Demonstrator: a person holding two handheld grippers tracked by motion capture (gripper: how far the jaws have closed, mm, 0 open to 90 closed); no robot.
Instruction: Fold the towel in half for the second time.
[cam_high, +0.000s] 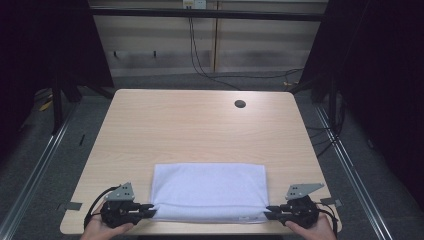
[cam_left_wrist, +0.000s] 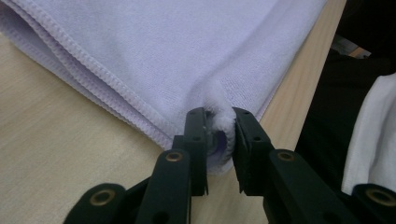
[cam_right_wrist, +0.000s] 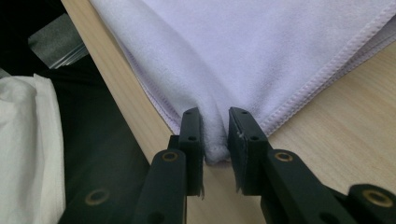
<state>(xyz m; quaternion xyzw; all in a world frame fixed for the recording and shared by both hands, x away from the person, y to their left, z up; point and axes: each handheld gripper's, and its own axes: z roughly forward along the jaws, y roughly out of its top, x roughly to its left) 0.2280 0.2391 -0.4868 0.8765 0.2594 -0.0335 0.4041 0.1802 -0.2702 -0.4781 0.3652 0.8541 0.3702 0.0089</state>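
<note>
A folded pale lilac towel (cam_high: 210, 191) lies flat at the near edge of the wooden table (cam_high: 200, 125). My left gripper (cam_high: 148, 210) is shut on the towel's near left corner; in the left gripper view that corner (cam_left_wrist: 219, 122) bunches up between the two black jaws of the left gripper (cam_left_wrist: 219, 140). My right gripper (cam_high: 270, 212) is shut on the near right corner, and the right gripper view has the cloth (cam_right_wrist: 215, 135) pinched between the jaws of the right gripper (cam_right_wrist: 215, 140). Both corners rest at table height.
A round cable hole (cam_high: 240, 104) sits at the table's far right. Bits of grey tape (cam_high: 74, 205) mark the near left and right edges. Dark curtains flank the table, and cables run on the floor behind it. White fabric (cam_right_wrist: 28, 154) shows below the table edge.
</note>
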